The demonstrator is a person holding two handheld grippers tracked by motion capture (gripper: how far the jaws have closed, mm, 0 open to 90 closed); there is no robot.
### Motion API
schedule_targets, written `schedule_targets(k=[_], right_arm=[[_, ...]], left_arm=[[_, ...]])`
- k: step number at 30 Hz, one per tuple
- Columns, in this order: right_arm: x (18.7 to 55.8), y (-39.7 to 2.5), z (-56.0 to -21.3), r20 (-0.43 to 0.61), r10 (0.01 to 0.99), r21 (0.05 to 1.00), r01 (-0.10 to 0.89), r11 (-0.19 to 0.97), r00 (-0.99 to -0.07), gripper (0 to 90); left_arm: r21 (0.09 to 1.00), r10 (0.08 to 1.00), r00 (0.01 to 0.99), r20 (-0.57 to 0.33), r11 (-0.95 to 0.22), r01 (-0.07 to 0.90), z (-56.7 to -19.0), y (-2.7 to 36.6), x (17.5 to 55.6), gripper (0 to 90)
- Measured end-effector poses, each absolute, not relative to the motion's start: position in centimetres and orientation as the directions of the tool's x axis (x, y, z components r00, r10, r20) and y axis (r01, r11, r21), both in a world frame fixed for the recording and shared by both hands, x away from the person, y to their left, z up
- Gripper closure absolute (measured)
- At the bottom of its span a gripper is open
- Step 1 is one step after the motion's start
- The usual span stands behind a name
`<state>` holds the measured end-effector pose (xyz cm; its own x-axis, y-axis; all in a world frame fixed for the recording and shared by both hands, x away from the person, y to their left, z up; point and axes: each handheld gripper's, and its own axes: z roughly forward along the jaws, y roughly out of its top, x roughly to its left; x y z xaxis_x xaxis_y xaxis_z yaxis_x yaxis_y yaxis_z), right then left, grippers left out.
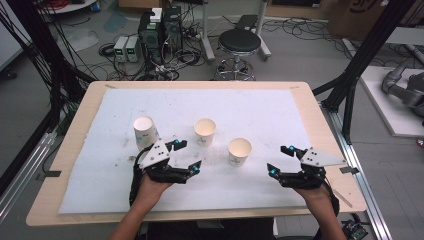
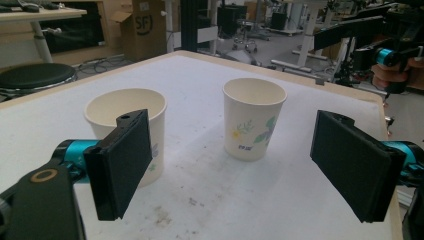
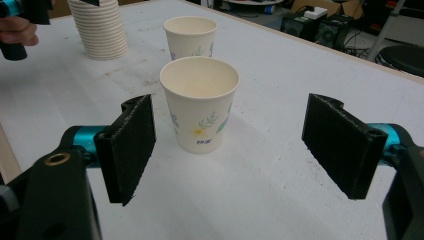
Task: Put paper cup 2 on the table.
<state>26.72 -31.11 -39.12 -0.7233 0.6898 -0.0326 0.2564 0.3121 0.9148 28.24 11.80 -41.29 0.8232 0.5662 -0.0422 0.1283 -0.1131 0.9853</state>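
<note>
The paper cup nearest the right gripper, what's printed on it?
Green leaves and a yellow flower on the paper cup, clearest in the right gripper view.

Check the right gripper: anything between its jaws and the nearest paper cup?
Nothing. In the right gripper view, bare white mat separates the open right gripper from the nearest cup; the high view agrees.

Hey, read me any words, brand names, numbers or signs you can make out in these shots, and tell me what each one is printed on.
"SF": on the cardboard box behind the table, left gripper view.
Small blue print under the flower design on the right paper cup: too blurred to read.
The same small print on the middle paper cup: too small to read.
Dark marking on the cardboard box at the high view's top right: cut off, unreadable.
</note>
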Motion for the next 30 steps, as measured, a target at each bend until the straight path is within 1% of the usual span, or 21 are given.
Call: schedule_targets(k=[15,20,30], right_arm=[[26.5,-31.2,-39.1,-0.040,0.694,0.917,0.250,0.312,-0.719,21.4],[26.2,-31.3,-39.2,-0.032,0.698,0.918,0.255,0.304,-0.716,20.4],[26.0,-30.9,-39.3,-0.042,0.694,0.914,0.254,0.318,-0.719,19.6]], left_arm=[[0.990,0.626,0.780,-0.012,-0.103,0.098,-41.2,16.7,25.5,17.1],[0.990,0.653,0.757,-0.018,-0.093,0.105,-41.5,18.2,25.1,17.1],[0.993,0.690,0.723,-0.027,-0.065,0.099,-41.7,19.7,24.7,17.1]])
